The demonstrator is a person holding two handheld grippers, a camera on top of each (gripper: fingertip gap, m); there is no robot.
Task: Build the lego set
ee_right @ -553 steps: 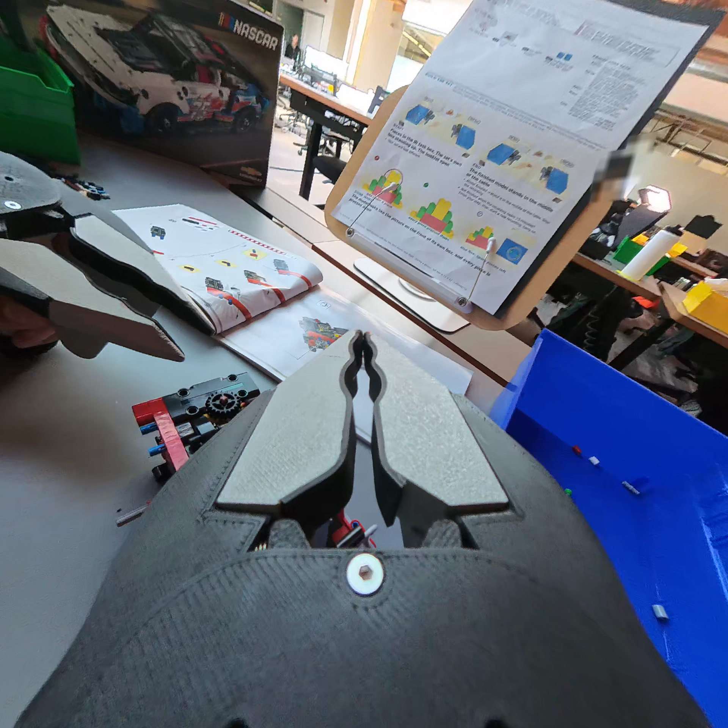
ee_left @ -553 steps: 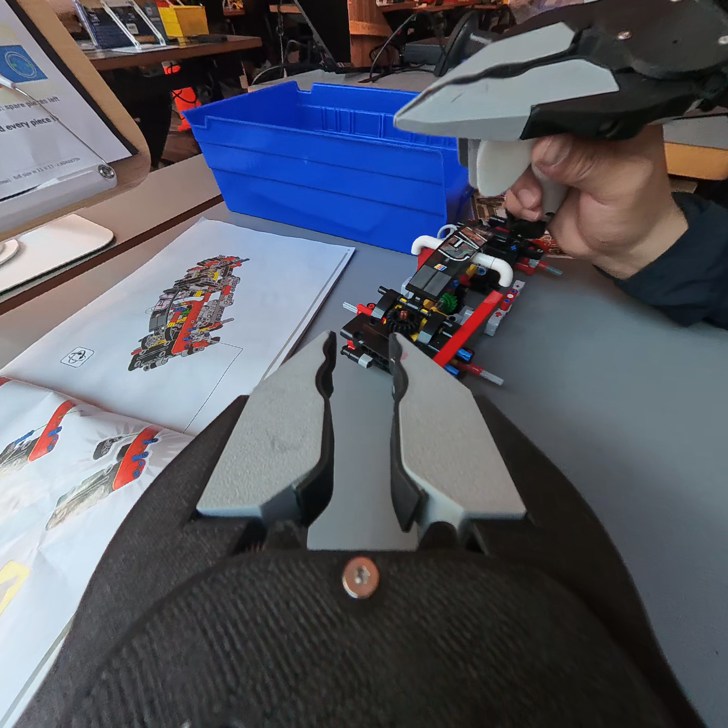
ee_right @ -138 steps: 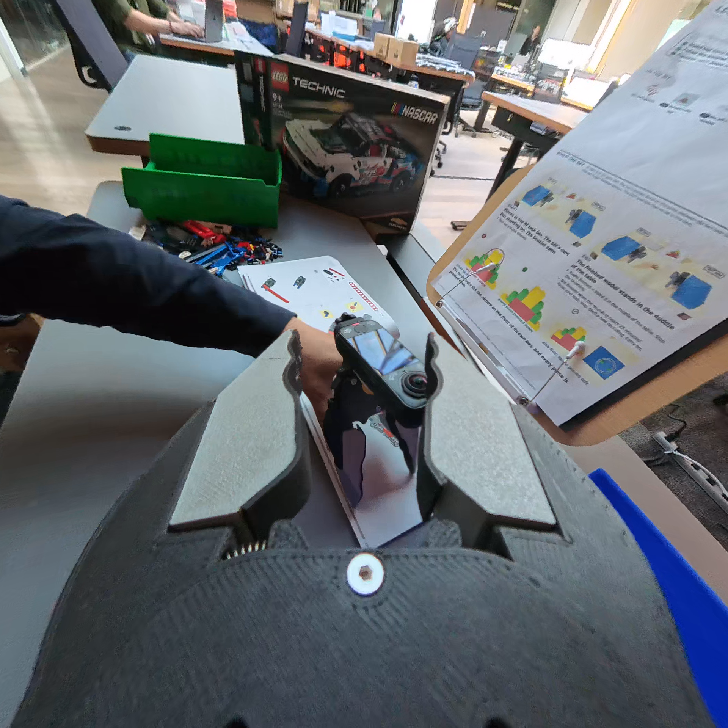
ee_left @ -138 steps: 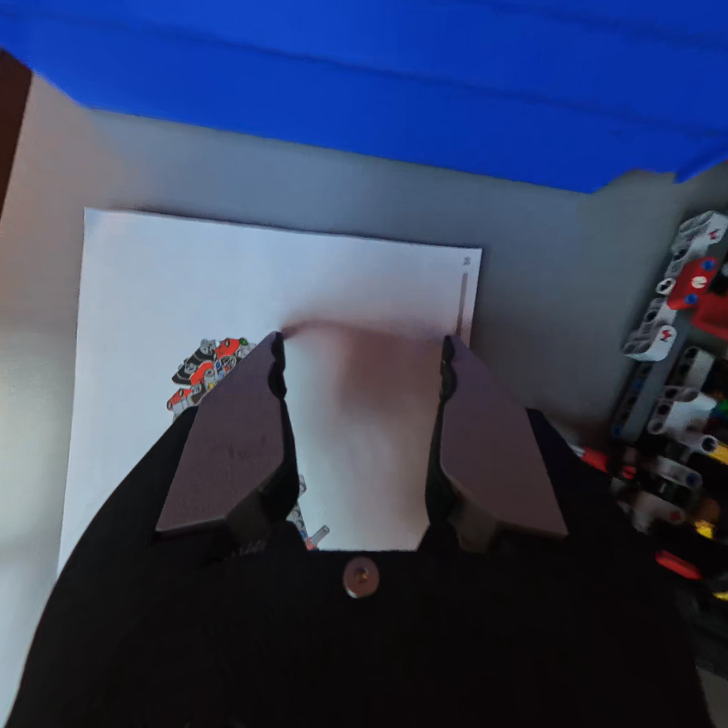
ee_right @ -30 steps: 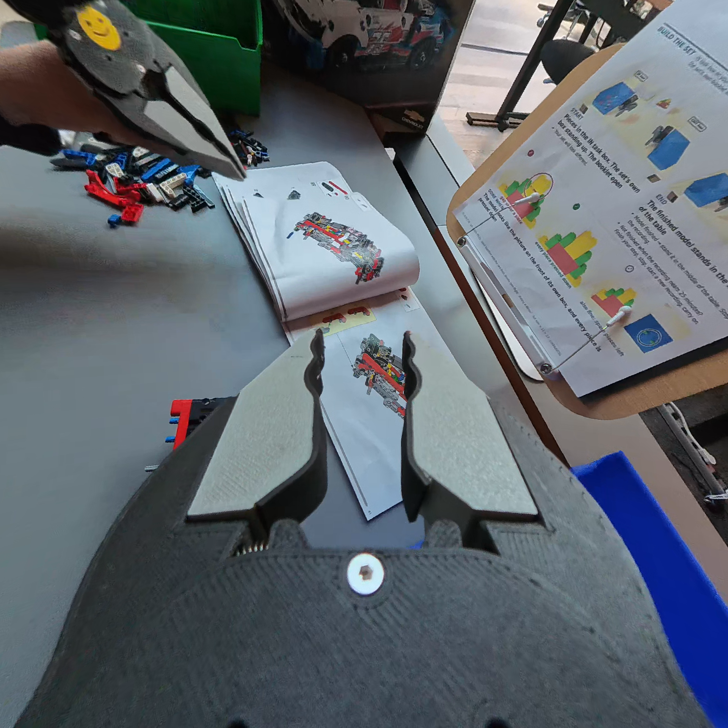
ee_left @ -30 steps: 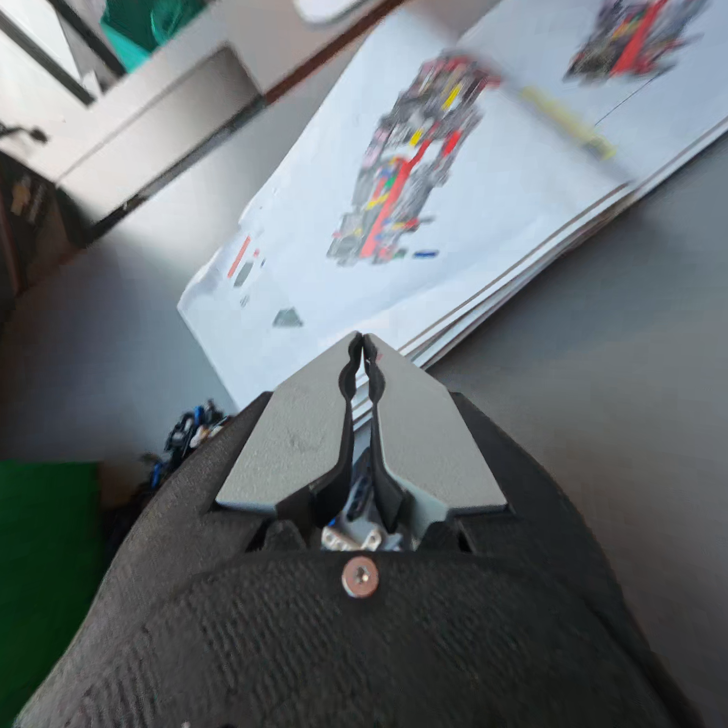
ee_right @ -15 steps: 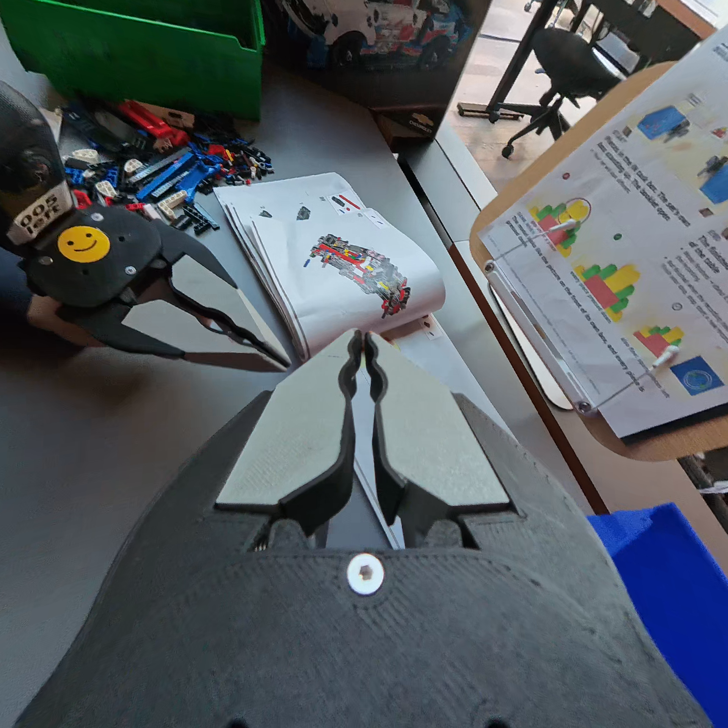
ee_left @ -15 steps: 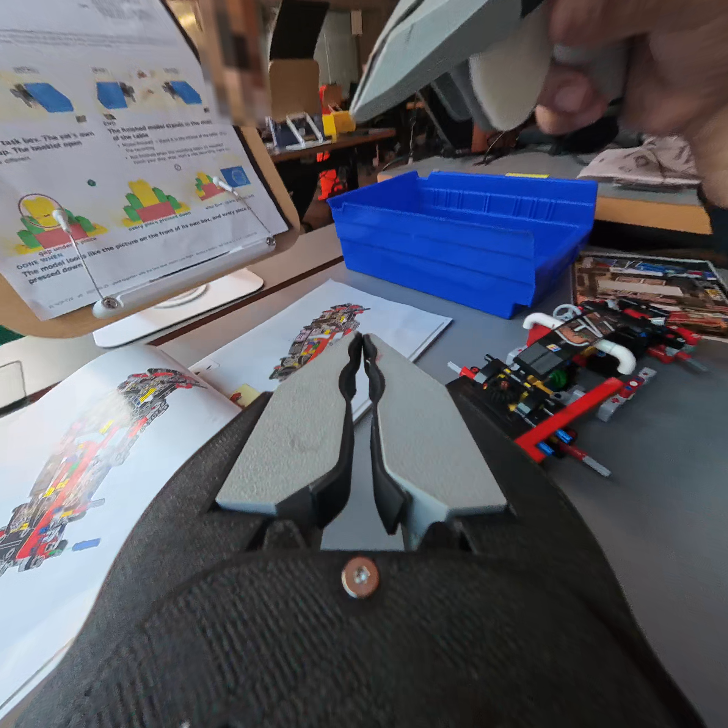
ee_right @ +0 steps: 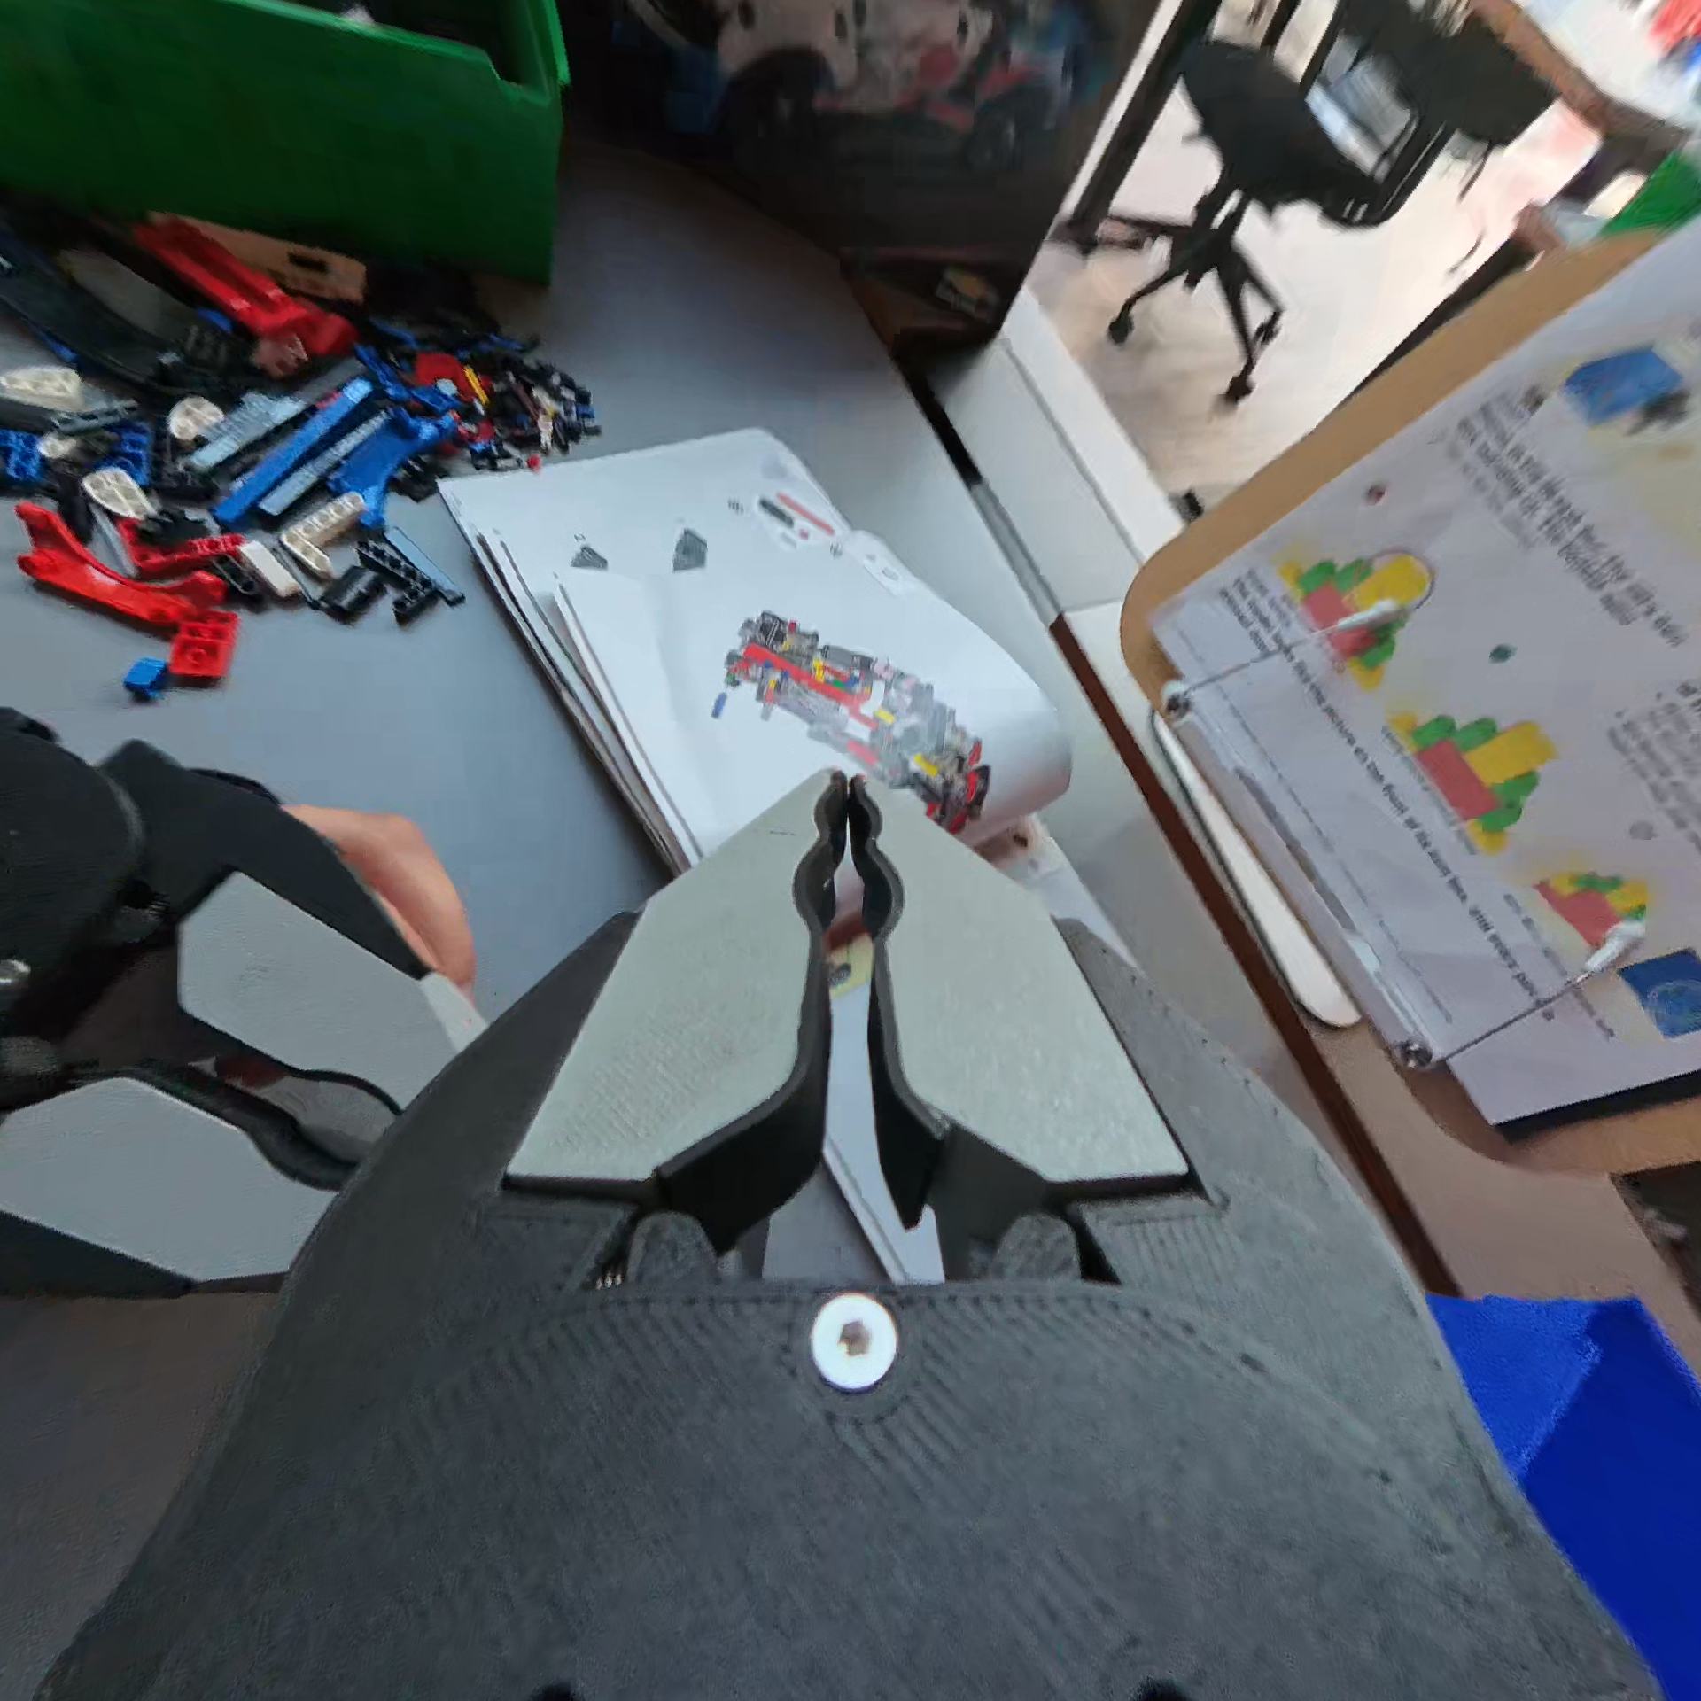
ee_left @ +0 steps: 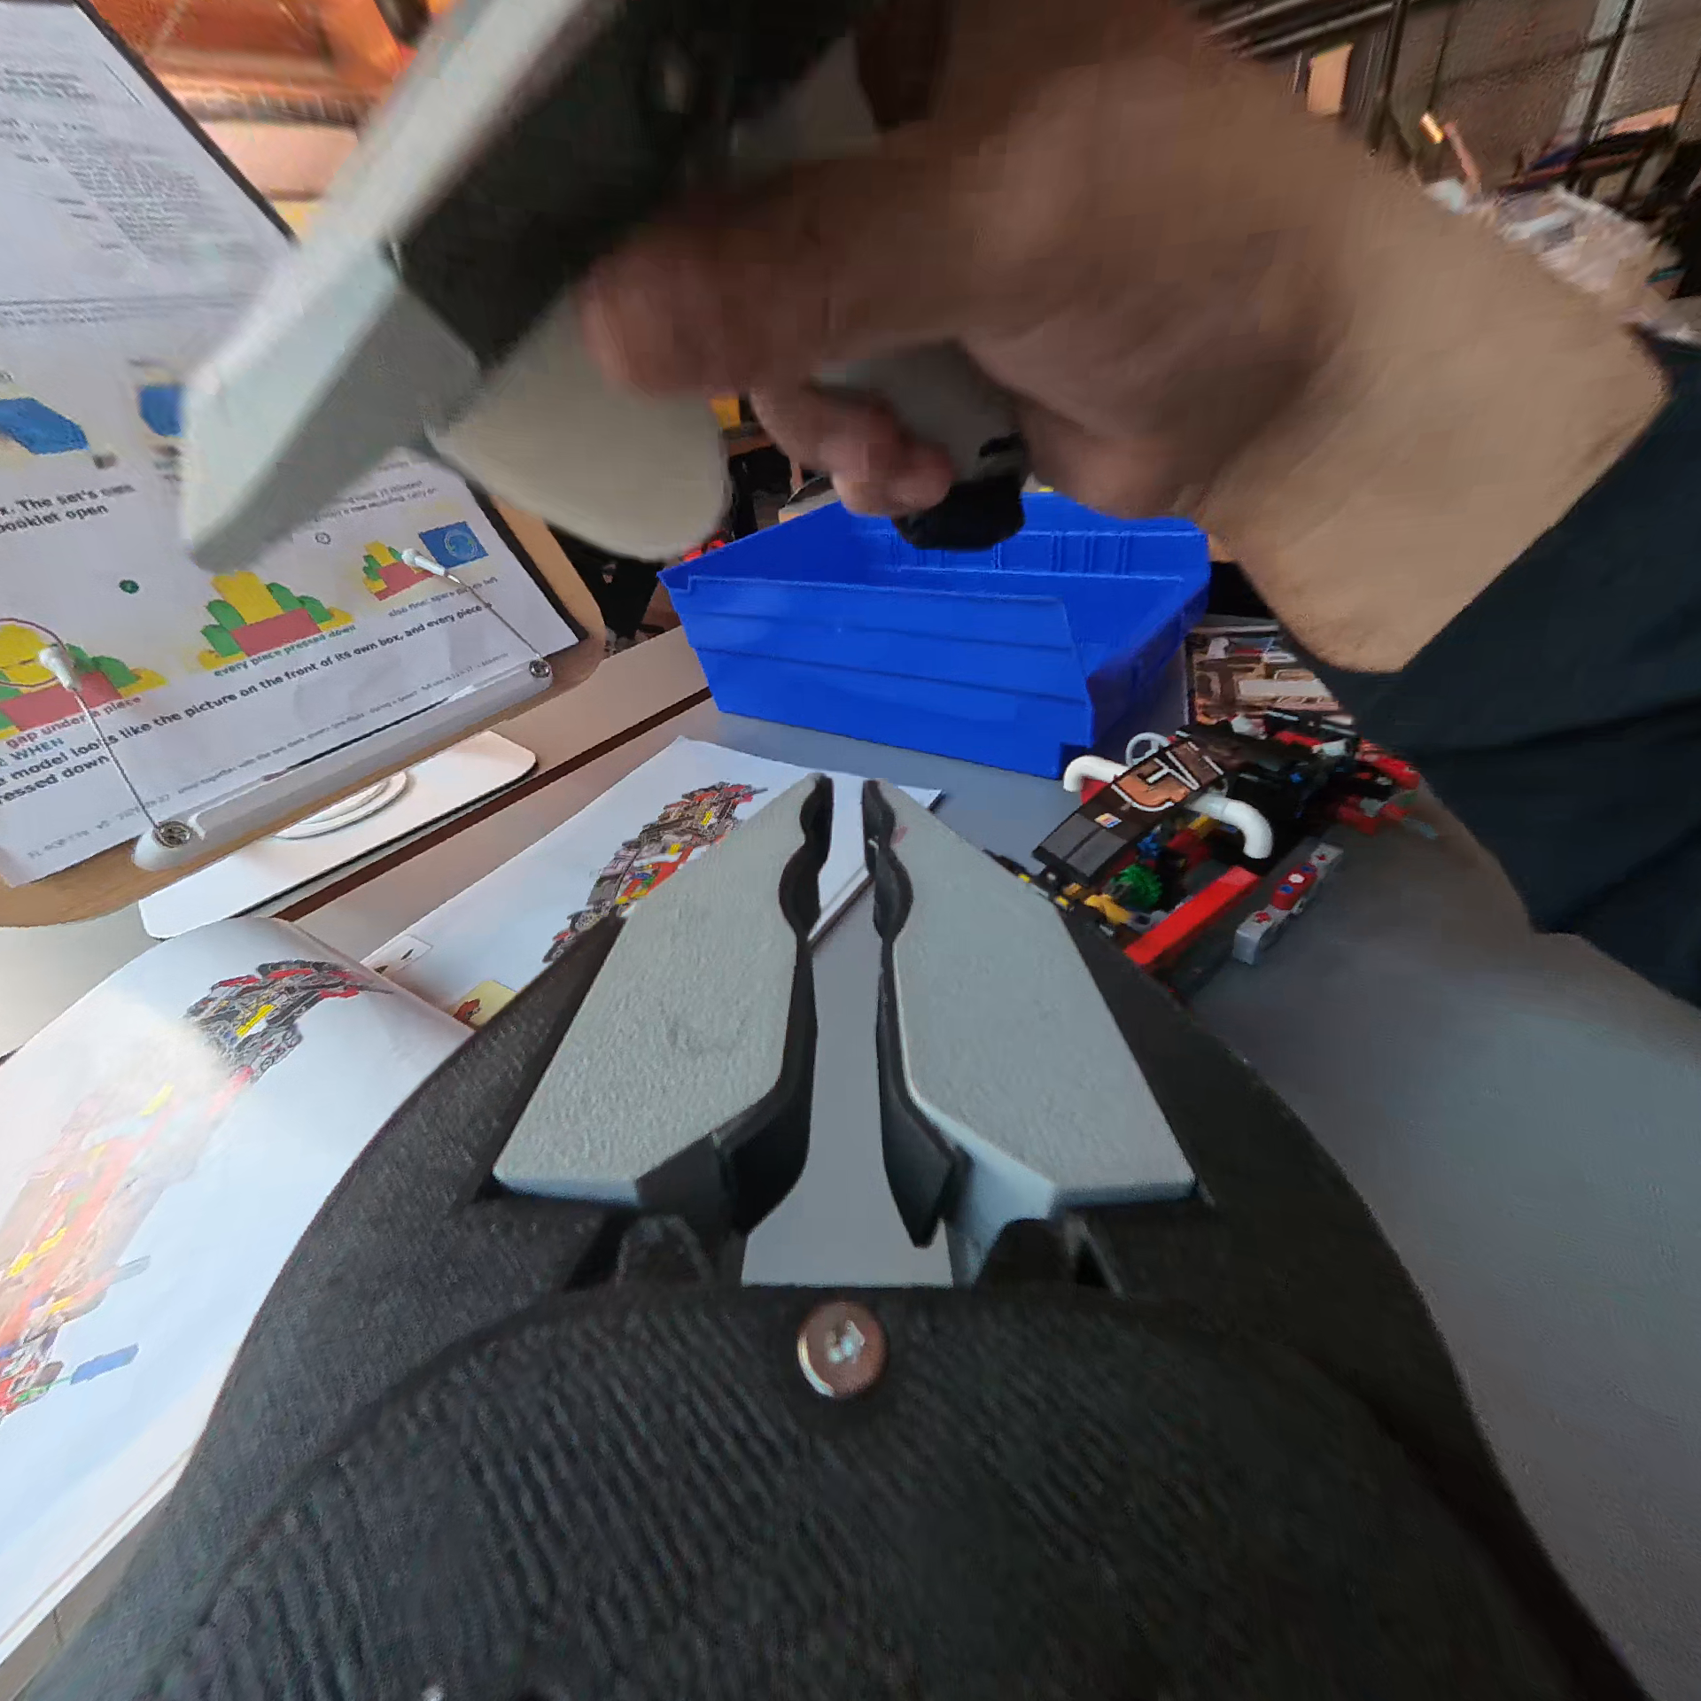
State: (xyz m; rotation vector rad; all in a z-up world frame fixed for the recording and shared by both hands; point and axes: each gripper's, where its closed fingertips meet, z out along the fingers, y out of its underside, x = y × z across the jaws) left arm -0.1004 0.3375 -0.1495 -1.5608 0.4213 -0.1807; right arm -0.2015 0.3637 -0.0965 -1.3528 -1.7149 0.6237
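L tool (ee_left: 847, 810) hanging slightly open, empty, over paper booklet (ee_left: 644, 856); R tool (ee_right: 847, 810) pinching shut, empty; hand (ee_left: 1058, 304) blurring top frame.

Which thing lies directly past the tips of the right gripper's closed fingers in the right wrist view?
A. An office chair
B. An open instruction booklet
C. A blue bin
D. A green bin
B: the open instruction booklet, showing a printed picture of a brick model, lies on the grey table just beyond the right gripper, whose fingertips meet.
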